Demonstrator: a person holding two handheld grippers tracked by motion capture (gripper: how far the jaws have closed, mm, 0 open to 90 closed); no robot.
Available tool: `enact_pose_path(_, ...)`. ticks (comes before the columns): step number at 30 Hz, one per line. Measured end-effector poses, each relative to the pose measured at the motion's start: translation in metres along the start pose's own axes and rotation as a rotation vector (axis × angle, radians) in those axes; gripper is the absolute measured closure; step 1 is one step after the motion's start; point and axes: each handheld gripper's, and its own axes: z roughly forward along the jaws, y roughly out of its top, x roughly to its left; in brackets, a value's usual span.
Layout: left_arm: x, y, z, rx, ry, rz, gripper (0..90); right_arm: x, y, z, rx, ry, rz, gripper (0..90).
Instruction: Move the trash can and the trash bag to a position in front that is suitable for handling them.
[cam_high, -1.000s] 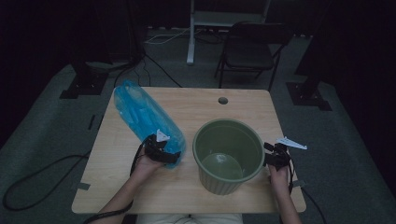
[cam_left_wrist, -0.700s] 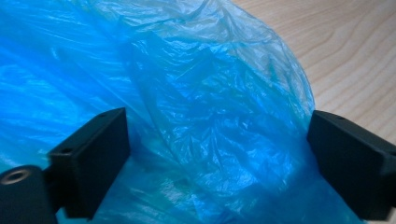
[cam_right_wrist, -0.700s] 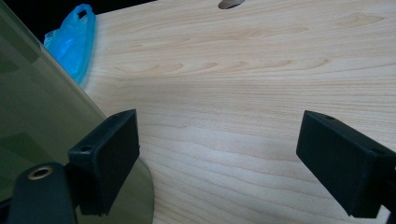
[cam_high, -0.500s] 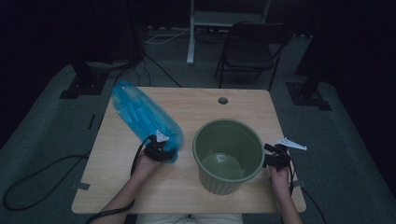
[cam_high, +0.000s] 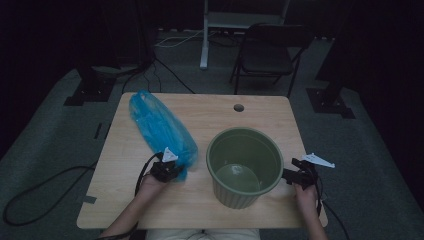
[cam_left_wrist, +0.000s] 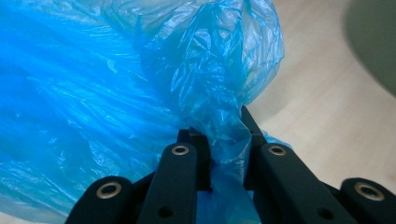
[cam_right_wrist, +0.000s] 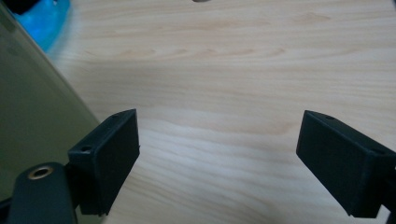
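Observation:
A crumpled blue plastic bag (cam_high: 159, 127) lies stretched across the left half of the wooden table (cam_high: 200, 210). My left gripper (cam_high: 172, 170) is shut on the bag's near end; in the left gripper view the blue film (cam_left_wrist: 140, 84) is pinched between the two black jaws (cam_left_wrist: 227, 154). A green plastic bucket (cam_high: 245, 167) stands upright at the table's middle right, with nothing in it. My right gripper (cam_high: 292, 175) sits just right of the bucket, open and holding nothing. In the right gripper view its midpoint (cam_right_wrist: 219, 154) lies over bare wood, with the bucket wall (cam_right_wrist: 32, 121) at the left.
A round cable hole (cam_high: 239, 107) is near the table's far edge. A folding chair (cam_high: 265, 55) and stand legs (cam_high: 205, 45) are behind the table. Cables (cam_high: 40, 190) run across the floor at left. Black stand bases (cam_high: 330, 97) sit at both sides.
The bag's near end and my left gripper have shifted slightly left, away from the bucket. The right gripper has stayed where it was.

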Motion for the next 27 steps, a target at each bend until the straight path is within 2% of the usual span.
enact_pose_path(1, -0.007, -0.006, -0.008, 0.001, -0.027, 0.014, 82.6, -0.002, -0.003, -0.001, -0.001, -0.013, -0.007, 12.7)
enact_pose_path(5, -0.018, -0.017, -0.021, 0.019, -0.078, 0.039, 82.4, -0.010, -0.018, -0.005, -0.009, -0.038, 0.008, 12.8)
enact_pose_path(7, -0.022, -0.023, -0.027, 0.030, -0.112, 0.048, 82.3, -0.011, -0.022, -0.006, -0.015, -0.041, 0.008, 12.7)
enact_pose_path(9, -0.029, -0.031, -0.034, 0.033, -0.131, 0.075, 82.0, -0.012, -0.026, -0.006, -0.017, -0.039, 0.009, 12.7)
enact_pose_path(11, -0.036, -0.038, -0.040, 0.044, -0.167, 0.094, 81.4, -0.013, -0.030, -0.005, -0.015, -0.038, 0.010, 12.7)
enact_pose_path(13, -0.044, -0.046, -0.045, 0.054, -0.181, 0.116, 78.4, -0.013, -0.032, -0.003, -0.005, -0.036, 0.016, 12.8)
enact_pose_path(15, -0.051, -0.055, -0.052, 0.041, -0.194, 0.130, 74.8, -0.012, -0.032, -0.003, -0.015, -0.041, 0.013, 12.7)
enact_pose_path(16, -0.054, -0.059, -0.055, 0.042, -0.209, 0.126, 74.4, -0.012, -0.032, -0.004, -0.014, -0.041, 0.015, 12.7)
enact_pose_path(18, -0.062, -0.068, -0.062, 0.048, -0.218, 0.140, 74.0, -0.013, -0.033, -0.003, -0.011, -0.038, 0.025, 12.7)
enact_pose_path(20, -0.070, -0.076, -0.070, 0.055, -0.247, 0.158, 72.7, -0.014, -0.033, -0.004, -0.014, -0.037, 0.032, 12.7)
enact_pose_path(21, -0.074, -0.079, -0.074, 0.062, -0.252, 0.168, 68.6, -0.015, -0.033, -0.004, -0.015, -0.035, 0.037, 12.7)
enact_pose_path(22, -0.077, -0.083, -0.079, 0.073, -0.258, 0.172, 60.7, -0.015, -0.033, -0.004, -0.018, -0.034, 0.042, 12.7)
enact_pose_path(23, -0.080, -0.086, -0.083, 0.085, -0.272, 0.171, 57.6, -0.015, -0.033, -0.005, -0.017, -0.034, 0.042, 12.8)
enact_pose_path(24, -0.083, -0.089, -0.088, 0.084, -0.276, 0.162, 51.2, -0.015, -0.034, -0.005, -0.017, -0.033, 0.041, 12.7)
enact_pose_path(25, -0.085, -0.092, -0.092, 0.088, -0.278, 0.148, 40.4, -0.015, -0.034, -0.005, -0.016, -0.032, 0.042, 12.7)
enact_pose_path(26, -0.087, -0.093, -0.096, 0.086, -0.269, 0.136, 31.7, -0.015, -0.034, -0.005, -0.016, -0.031, 0.043, 12.8)
enact_pose_path(27, -0.088, -0.095, -0.101, 0.055, -0.256, 0.129, 25.5, -0.015, -0.034, -0.005, -0.015, -0.030, 0.045, 12.7)
